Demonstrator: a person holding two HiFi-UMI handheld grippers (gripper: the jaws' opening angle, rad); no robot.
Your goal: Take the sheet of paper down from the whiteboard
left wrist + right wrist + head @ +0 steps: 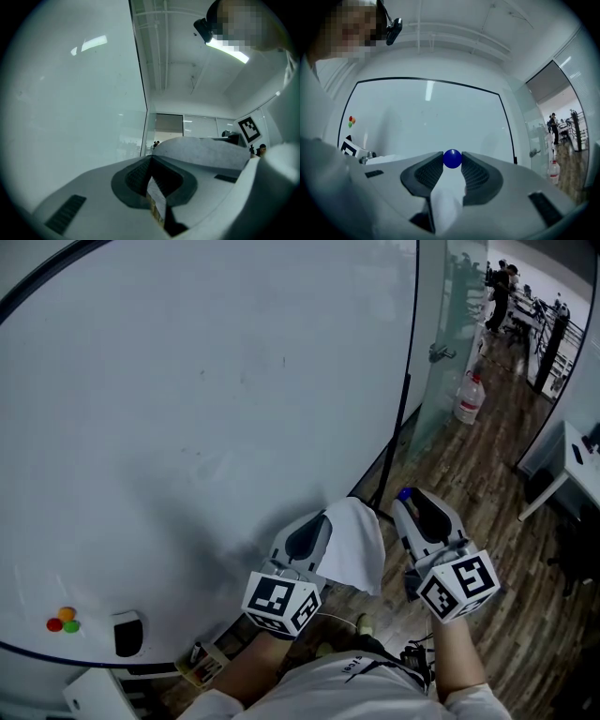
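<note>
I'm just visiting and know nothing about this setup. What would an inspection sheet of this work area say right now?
surface: whiteboard, no paper on it
job's things: sheet of paper, off the board, held
clutter: three coloured magnets and black eraser low on the board
grippers: left gripper, fingers shut on the sheet; right gripper shut on blue ball
cables: nothing seen
surroundings: glass door, water bottle, wooden floor, people far off

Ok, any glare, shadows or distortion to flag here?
Head view: soft shadow low on the glossy white whiteboard, frame bowed. Left gripper view: bright glare on it, black fisheye corners. Right gripper view: same corners, another bright streak.
</note>
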